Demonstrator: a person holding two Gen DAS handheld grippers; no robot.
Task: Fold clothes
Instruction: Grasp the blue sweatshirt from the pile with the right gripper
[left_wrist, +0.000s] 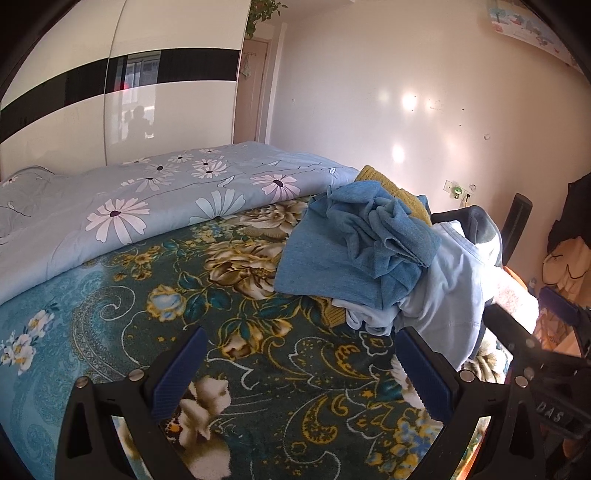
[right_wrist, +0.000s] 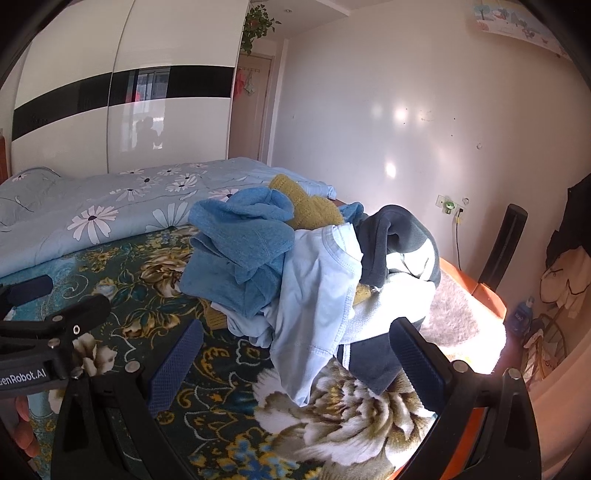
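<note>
Floral blanket (right_wrist: 229, 387), clothes pile (right_wrist: 314, 266) just beyond spread right claw (right_wrist: 295, 354)

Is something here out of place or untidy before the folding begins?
Yes. The clothes lie in one crumpled heap on the floral blanket: a blue garment on top, a pale blue one draped over the heap's side, a mustard knit half buried. Nothing is folded.

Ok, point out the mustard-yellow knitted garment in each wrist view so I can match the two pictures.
Left wrist view: the mustard-yellow knitted garment peeks out right of centre, behind the crumpled medium-blue towelling garment.
Right wrist view: it sits near centre, at the back of the pile, right of the same blue garment.
Shared landmark: the green plug-in light on the wall socket.
</note>
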